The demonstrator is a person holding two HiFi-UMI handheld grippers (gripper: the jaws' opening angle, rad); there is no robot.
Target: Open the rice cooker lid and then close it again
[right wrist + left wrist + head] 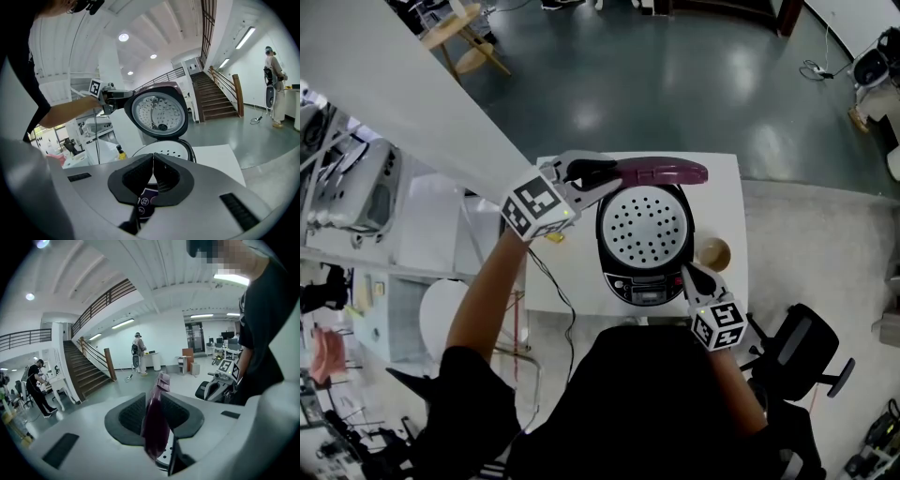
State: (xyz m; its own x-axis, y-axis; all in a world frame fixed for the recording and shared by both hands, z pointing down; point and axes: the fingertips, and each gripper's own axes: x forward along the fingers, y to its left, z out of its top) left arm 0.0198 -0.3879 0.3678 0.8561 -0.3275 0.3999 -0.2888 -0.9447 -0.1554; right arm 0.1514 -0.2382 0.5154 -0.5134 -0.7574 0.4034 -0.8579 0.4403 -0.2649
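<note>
The black rice cooker (619, 277) stands on a white table (727, 187) with its purple lid (666, 172) raised upright at the back. A white perforated tray (645, 228) shows inside the pot. My left gripper (602, 176) is at the lid's left edge. In the left gripper view the lid's rim (157, 423) fills the gap between the pads, so the left gripper (157, 416) is shut on it. My right gripper (686, 272) sits shut and empty at the cooker's front right, by the control panel (645, 292). The right gripper view shows the lid's inner face (157, 112) above the right gripper (153, 161).
A round tan cup (713, 253) stands on the table right of the cooker. A black power cable (551, 281) trails off the table's left side past a small yellow object (555, 236). An office chair (811, 352) stands on the floor to the right.
</note>
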